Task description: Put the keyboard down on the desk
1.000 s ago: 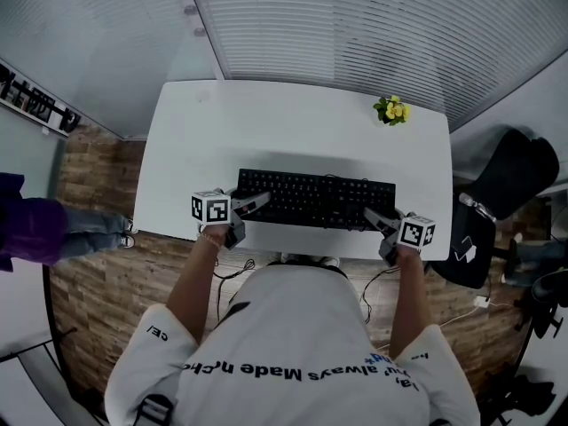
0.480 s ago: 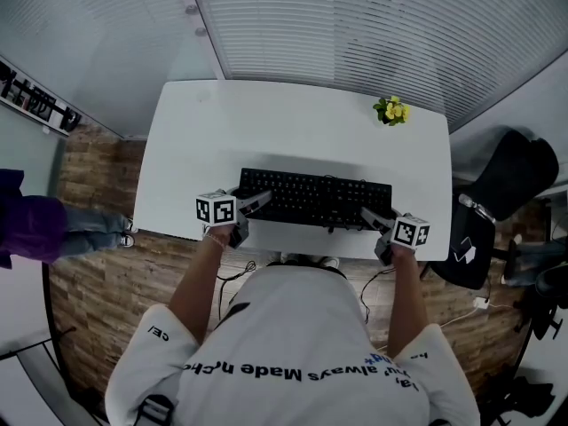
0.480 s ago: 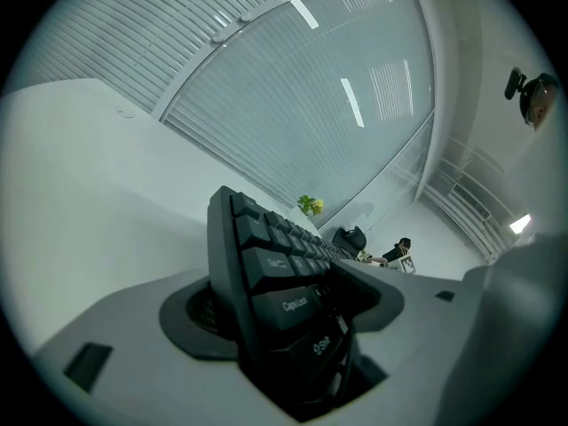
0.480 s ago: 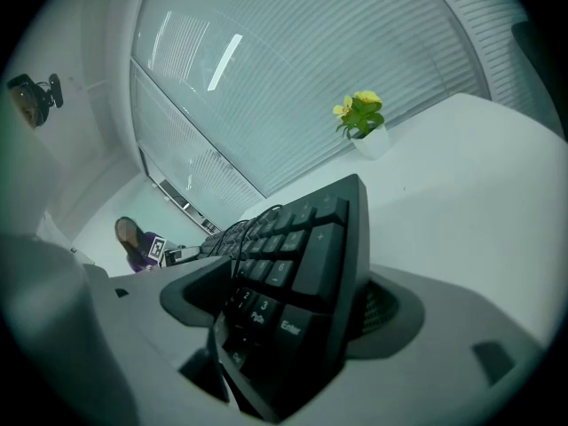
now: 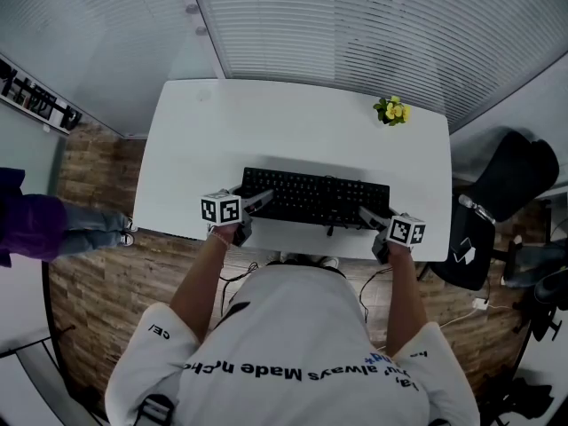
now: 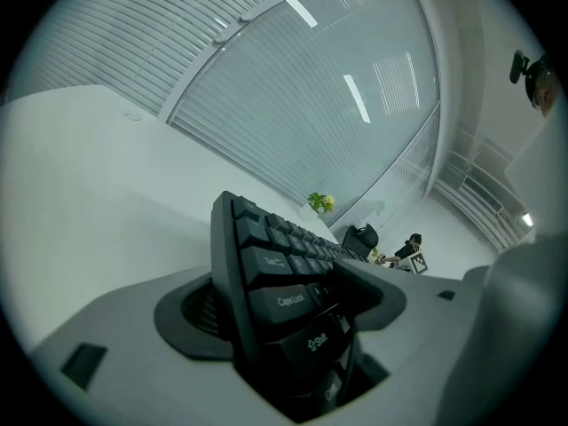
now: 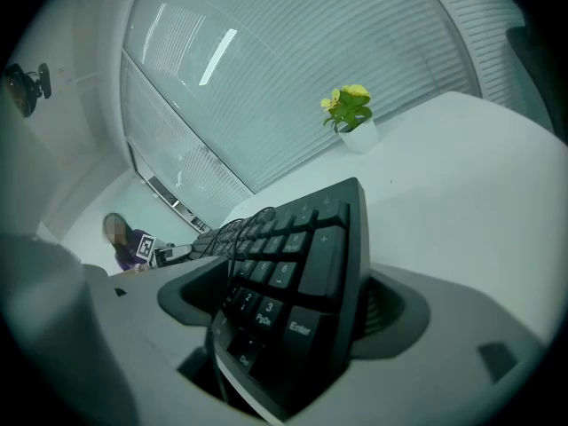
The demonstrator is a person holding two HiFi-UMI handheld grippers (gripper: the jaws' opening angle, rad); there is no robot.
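My left gripper [image 5: 256, 201] has its jaws clamped on the keyboard [image 5: 316, 197] end marked Caps Lock. The right gripper [image 5: 372, 216] jaws clamp the Enter/PgDn end, over the white tabletop [image 5: 266, 127].

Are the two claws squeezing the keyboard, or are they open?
Squeezing. The left claw grips the keyboard at its Caps Lock end, the right claw at its number-pad end. Whether it touches the desk: cannot tell.
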